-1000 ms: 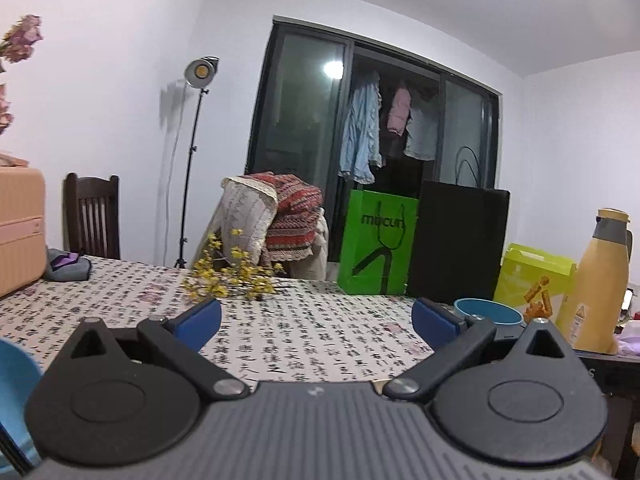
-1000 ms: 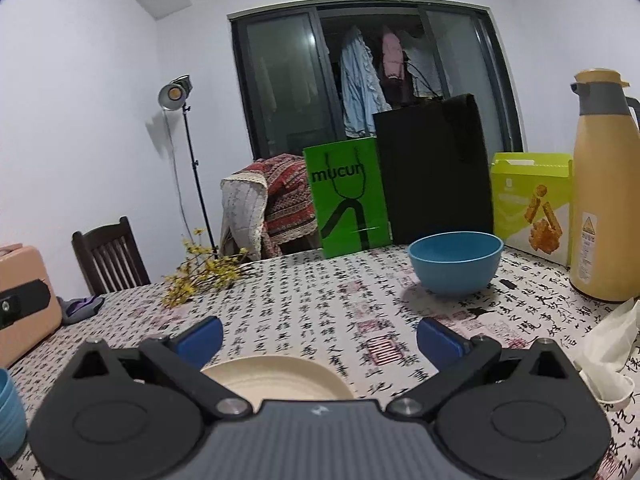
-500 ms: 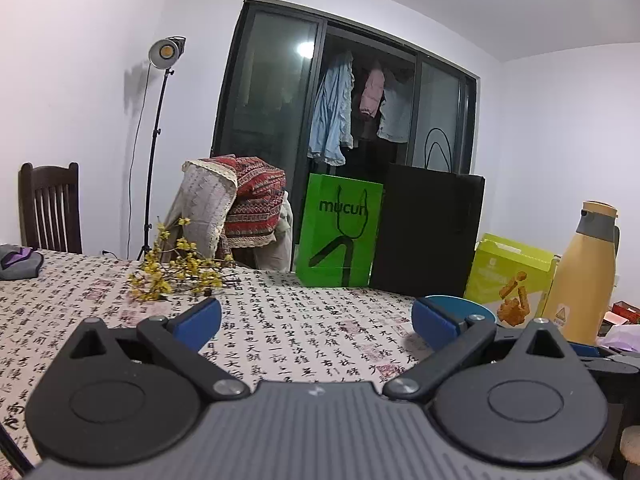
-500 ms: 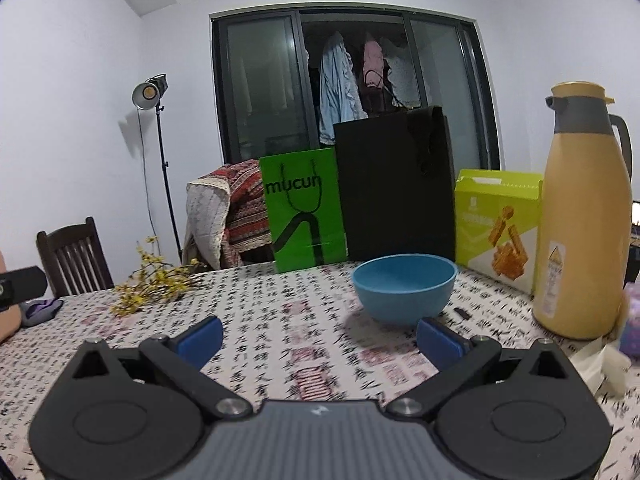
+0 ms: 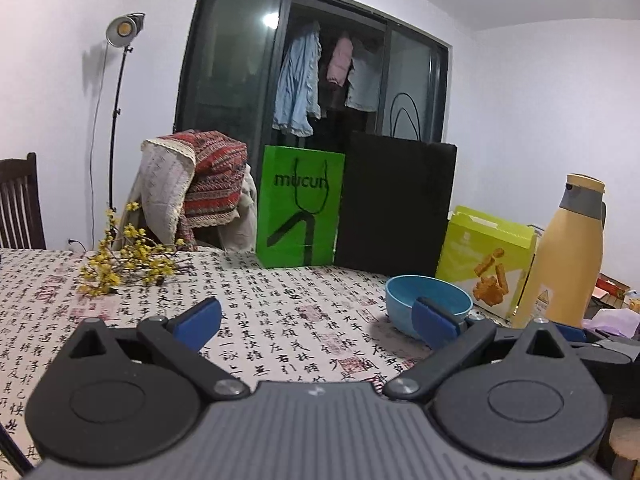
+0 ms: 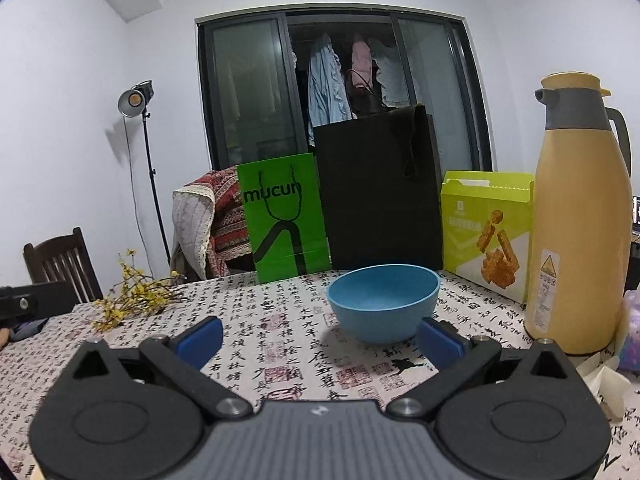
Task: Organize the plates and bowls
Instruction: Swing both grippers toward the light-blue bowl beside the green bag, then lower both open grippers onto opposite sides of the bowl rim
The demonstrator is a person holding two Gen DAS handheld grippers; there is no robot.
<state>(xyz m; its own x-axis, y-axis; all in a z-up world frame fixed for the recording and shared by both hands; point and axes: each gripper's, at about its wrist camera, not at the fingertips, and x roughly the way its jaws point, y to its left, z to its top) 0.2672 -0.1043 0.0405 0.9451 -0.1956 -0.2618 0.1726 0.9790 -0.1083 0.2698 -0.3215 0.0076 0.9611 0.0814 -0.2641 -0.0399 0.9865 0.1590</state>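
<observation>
Over the last second both cameras swing right along the tabletop [image 6: 280, 344]. The cream plate that lay just under the right tool a second ago is gone from its view, and the blue bowl [image 6: 383, 304], then off to the right and further away, now sits nearly dead ahead and larger in frame. The left tool's view has likewise lost the blue rim and the peach case at its left edge and picked up the same bowl [image 5: 428, 300] on its right side. My reading is that the bowl is the next piece to be collected and the approach is under way, nothing yet grasped.

The right tool [image 6: 320, 338] has its blue pads spread wide, with nothing between them; the bowl stands just beyond its right pad, and whether they touch cannot be told. The left tool [image 5: 316, 320] is equally spread and empty, its right pad overlapping the bowl in frame.

The bowl stands upright on the printed cloth, mouth facing up, in front of the black bag [image 6: 380, 192] and between the green bag [image 6: 284, 220] and the yellow flask [image 6: 576, 216]. Being round, it has no long axis across the tabletop; its only axis runs vertically through the opening
</observation>
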